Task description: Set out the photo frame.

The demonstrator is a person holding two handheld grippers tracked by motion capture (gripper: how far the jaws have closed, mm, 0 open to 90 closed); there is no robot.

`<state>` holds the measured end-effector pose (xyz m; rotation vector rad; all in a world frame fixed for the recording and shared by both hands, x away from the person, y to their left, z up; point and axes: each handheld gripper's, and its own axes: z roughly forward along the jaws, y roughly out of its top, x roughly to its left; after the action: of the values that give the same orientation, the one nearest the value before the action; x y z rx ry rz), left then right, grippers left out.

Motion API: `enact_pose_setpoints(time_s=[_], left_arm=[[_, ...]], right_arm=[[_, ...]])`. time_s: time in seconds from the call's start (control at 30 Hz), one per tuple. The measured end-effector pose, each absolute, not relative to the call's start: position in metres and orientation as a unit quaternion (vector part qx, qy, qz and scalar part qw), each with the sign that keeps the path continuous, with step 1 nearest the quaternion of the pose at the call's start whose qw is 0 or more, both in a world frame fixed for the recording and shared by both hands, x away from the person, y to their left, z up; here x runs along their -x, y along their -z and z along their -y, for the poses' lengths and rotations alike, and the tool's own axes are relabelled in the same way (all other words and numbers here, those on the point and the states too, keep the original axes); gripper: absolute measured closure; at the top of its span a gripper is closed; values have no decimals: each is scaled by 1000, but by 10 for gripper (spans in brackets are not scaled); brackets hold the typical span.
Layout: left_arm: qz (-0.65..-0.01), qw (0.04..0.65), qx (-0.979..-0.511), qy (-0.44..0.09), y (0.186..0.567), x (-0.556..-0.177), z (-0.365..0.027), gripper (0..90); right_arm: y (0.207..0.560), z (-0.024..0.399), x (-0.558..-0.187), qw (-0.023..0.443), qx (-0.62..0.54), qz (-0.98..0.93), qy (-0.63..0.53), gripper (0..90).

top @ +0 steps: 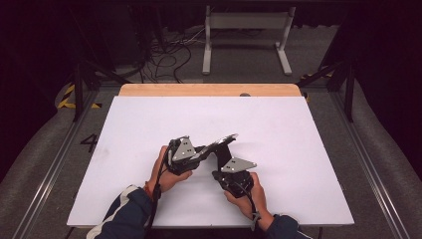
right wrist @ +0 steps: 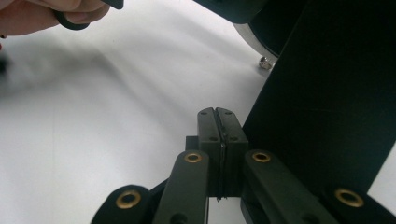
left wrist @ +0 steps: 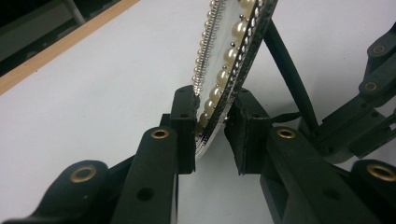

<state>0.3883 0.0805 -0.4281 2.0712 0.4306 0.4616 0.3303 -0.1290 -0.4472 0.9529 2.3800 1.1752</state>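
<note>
Above the white table, one pearl-rimmed frame sits clamped by its edge in the left tool; the right tool is pressed fully closed beside the frame's black stand.

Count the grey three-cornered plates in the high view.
2: one plate tops the left gripper; the other plate tops the right gripper.

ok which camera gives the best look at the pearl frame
The left gripper view: the pearl frame is close and edge-on there, its pearl and bead rows sharp, its lower edge between the left gripper. The high view shows it small, held above the table. The right gripper view shows a dark back panel and a sliver of rim.
</note>
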Motion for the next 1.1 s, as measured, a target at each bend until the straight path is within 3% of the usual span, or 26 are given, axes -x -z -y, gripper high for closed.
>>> enact_pose_setpoints(time_s=[0.47, 0.8, 1.1], left_arm=[[-181, 466, -844, -194, 427, -386, -76, 736], [-196, 445, -849, -205, 439, -395, -64, 655], [-197, 451, -846, -202, 444, -398, -64, 764]], right_arm=[[445, 140, -336, 157, -327, -835, -414, 900], [444, 143, -337, 155, -327, -833, -418, 900], [443, 146, -339, 154, -327, -833, -418, 900]])
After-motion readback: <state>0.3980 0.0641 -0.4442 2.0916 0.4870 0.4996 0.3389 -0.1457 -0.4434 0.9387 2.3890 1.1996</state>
